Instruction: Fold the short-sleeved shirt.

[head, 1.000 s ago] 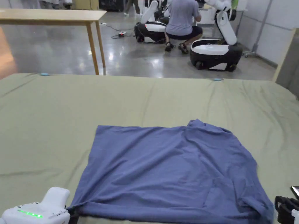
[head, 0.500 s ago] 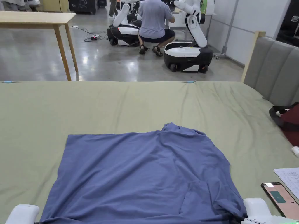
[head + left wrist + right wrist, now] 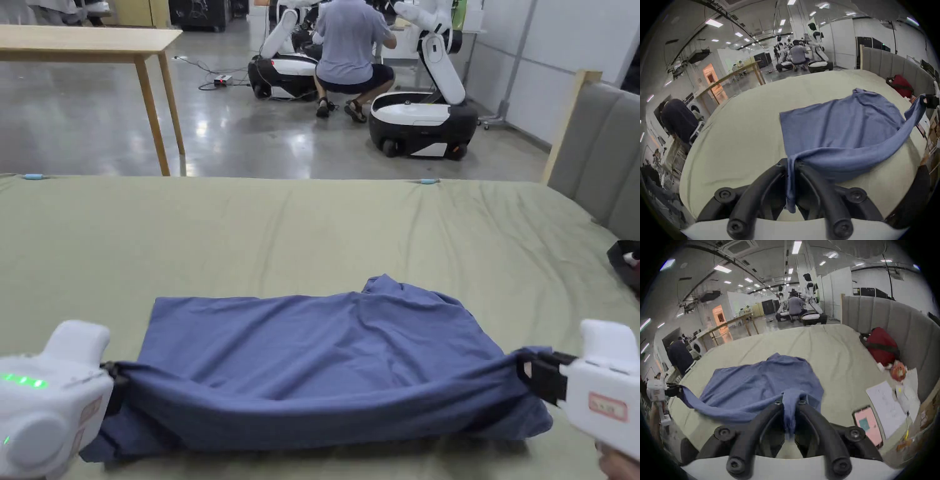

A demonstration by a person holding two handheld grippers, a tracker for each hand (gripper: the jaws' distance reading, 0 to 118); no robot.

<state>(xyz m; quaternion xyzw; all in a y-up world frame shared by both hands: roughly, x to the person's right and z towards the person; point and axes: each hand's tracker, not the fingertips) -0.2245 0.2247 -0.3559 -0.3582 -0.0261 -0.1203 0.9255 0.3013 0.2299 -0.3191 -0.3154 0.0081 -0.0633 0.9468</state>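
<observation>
Shirt (image 3: 325, 350): blue, soft, light, limp knit; sags between holds. Near corners are clamped by left gripper (image 3: 791, 164) at 8 o'clock and right gripper (image 3: 790, 400) at 4 o'clock.

The raised near edge of the shirt (image 3: 325, 381) hid the part lying beneath it. The bag (image 3: 625, 259) was cut off by the head view's right edge, and the phone (image 3: 868, 424) screen was blurred.

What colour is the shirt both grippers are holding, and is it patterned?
The shirt is plain blue, no pattern; the head view shows it best.
</observation>
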